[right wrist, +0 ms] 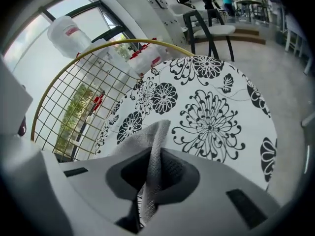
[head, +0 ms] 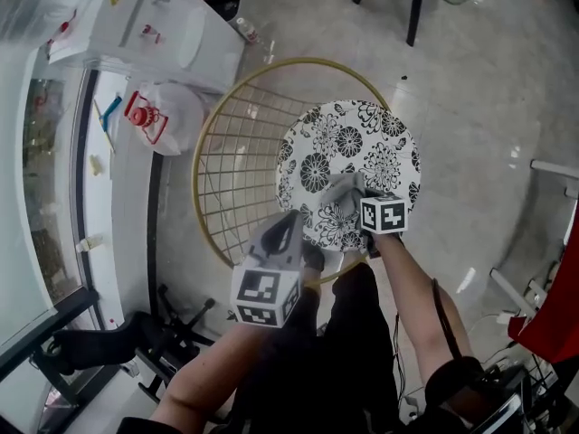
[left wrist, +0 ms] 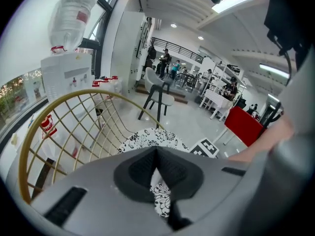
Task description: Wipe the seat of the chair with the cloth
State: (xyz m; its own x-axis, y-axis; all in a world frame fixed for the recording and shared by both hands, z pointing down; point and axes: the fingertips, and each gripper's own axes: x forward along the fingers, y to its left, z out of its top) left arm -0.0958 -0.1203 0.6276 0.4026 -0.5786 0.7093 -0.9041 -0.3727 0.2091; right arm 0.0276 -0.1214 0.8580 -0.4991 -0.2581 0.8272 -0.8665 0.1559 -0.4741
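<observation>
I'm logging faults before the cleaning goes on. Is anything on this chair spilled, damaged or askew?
Nothing stands out. The seat shows no spill or tear, and the wire back looks unbent. The cloth, pinched in the right gripper, lies bunched on the seat's near part; the left gripper is shut and empty.

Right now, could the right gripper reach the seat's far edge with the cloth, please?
Probably yes: the right gripper, shut on the cloth, hangs over the seat, and nothing lies on the seat beyond it.
</observation>
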